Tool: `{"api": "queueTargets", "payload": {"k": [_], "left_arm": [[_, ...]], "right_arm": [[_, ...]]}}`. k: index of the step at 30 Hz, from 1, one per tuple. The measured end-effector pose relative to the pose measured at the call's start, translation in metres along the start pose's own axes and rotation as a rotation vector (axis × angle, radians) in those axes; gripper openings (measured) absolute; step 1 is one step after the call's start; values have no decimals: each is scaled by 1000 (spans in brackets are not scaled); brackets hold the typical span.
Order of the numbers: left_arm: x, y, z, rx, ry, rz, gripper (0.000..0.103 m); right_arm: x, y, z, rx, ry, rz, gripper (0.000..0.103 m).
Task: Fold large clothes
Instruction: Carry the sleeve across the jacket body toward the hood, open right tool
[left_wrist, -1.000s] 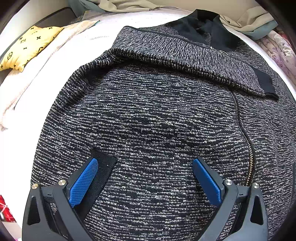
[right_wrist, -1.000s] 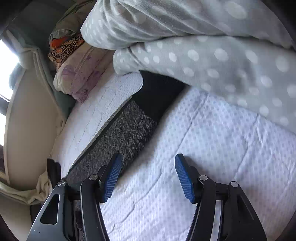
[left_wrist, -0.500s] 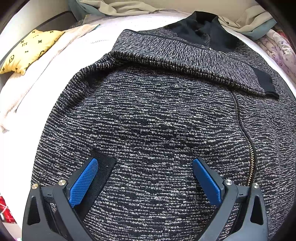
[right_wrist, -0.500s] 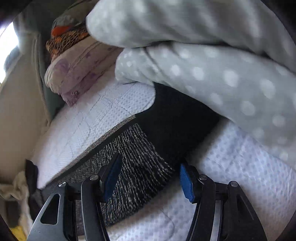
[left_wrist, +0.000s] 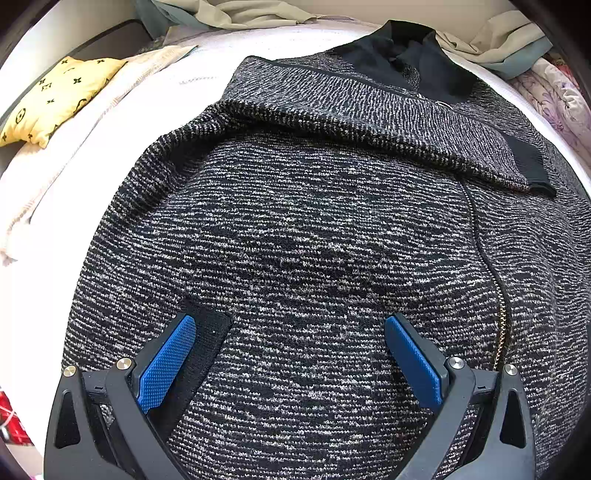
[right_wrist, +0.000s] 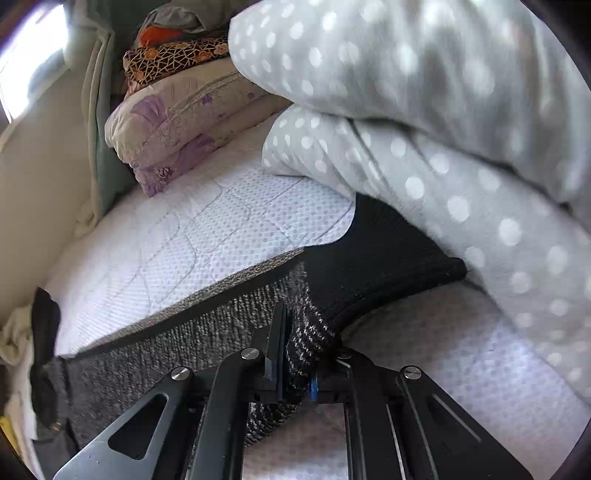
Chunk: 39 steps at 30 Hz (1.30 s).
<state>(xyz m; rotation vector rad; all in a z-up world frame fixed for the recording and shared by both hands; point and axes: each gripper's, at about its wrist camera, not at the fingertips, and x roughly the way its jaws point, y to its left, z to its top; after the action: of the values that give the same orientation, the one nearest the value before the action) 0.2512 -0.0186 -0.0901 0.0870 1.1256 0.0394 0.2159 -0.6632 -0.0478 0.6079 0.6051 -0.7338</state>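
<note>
1. Left wrist view, at 10 o'clock: a yellow cushion (left_wrist: 55, 99) with black emblems lies at the edge of the white mattress (left_wrist: 110, 147), beside a cream blanket (left_wrist: 74, 155)
2. Centre of the same view: the black-and-grey knit jacket (left_wrist: 314, 229) is spread flat over the mattress and fills most of the frame, its zip (left_wrist: 491, 273) running down at 3 o'clock
3. At 12 to 2 o'clock one sleeve (left_wrist: 369, 122) is folded across the chest, its black cuff (left_wrist: 524, 166) ending at 2 o'clock; the black collar (left_wrist: 402, 55) sits at 12 o'clock
4. At 6 o'clock the left gripper (left_wrist: 291, 354) hovers over the lower body of the jacket with its blue pads (left_wrist: 166, 365) spread wide apart, pinching nothing; the left pad lies over a black pocket trim (left_wrist: 207, 339)
5. Right wrist view, at 10 o'clock: a floral pillow (right_wrist: 177, 125) rests on the mattress (right_wrist: 184, 240) under a patterned brown cloth (right_wrist: 173, 55)
6. At 6 o'clock the right gripper (right_wrist: 291, 362) is pressed together on the jacket's other sleeve (right_wrist: 184, 332), pinching the knit just short of its black cuff (right_wrist: 376, 273)
7. At 1 to 4 o'clock a grey polka-dot duvet (right_wrist: 443, 129) overlaps the far end of that cuff
</note>
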Motion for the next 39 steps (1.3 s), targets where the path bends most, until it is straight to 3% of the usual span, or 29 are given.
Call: {"api": "queueTargets", "payload": {"k": [5,13,18,29,33,39], "left_arm": [[-1,-5,-2,-3,-13,27,103],[0,-2,1,-2,-8,17,103],[-2,0,-3,-2,-12,14,103],[-1,2,-1,-5,0,6,103],[2,6,4,-7,12,-2,103],[4,8,9,-8,17,-2,103]], "right_arm": [[-29,44,-8,-196,-96,-96,4],[-96,134,-45,-423,-196,62,4],[-114,192,-80,-577,-221,105,4],[-104,331,-181,-938,-141,161,4],[-91,359,-235,-1060,-82,162,4],[-66,367,-290,-1145,-17,108,5]]}}
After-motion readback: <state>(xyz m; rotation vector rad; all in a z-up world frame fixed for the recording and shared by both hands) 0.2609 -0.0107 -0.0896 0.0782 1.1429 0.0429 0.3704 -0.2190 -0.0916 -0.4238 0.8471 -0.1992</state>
